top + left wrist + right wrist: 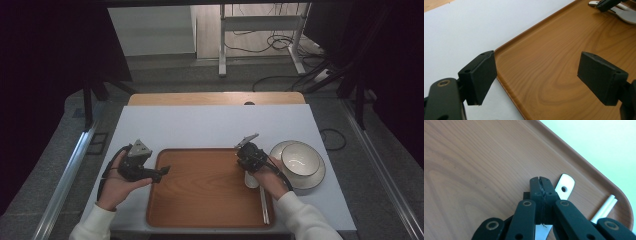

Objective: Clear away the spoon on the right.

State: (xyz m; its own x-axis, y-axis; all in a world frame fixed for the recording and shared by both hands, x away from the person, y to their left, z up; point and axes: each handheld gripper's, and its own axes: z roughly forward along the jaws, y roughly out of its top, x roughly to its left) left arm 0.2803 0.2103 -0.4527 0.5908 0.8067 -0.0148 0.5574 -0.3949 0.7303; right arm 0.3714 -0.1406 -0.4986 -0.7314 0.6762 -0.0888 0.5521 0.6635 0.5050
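High view, tray: wood-grain, lies on the white counter in front of the person.
High view, spoon: white, inside the tray by its right rim; its pale scoop shows just below the right tongs, so the long axis seems to run along that rim, handle end up under the tongs.
High view, nearer hand: the right one, directly over the spoon; the left tongs hang at the tray's left rim, well apart from it.
High view, chopsticks: pale pair along the tray's right rim, just beside the spoon on its near side.
High view, bowl: white, dark-rimmed, on a plate outside the tray's right rim.

Left gripper view, left tongs: spread wide, nothing between them, straddling the tray's left rim.
Left gripper view, spoon: white, glossy, far across the tray, with the other tongs' black tip on it.

Right gripper view, right tongs: pressed together on the spoon's handle, the pads meeting over it.
Right gripper view, spoon: flat white handle end with a small hole pokes out past the tips towards the tray's rim; more white shows beneath them, so handle and tongs lie nearly in line.
Right gripper view, chopsticks: white, near the tray's rounded corner, apart from the spoon.
Judgement: the grip looks taken; a lift should be next.
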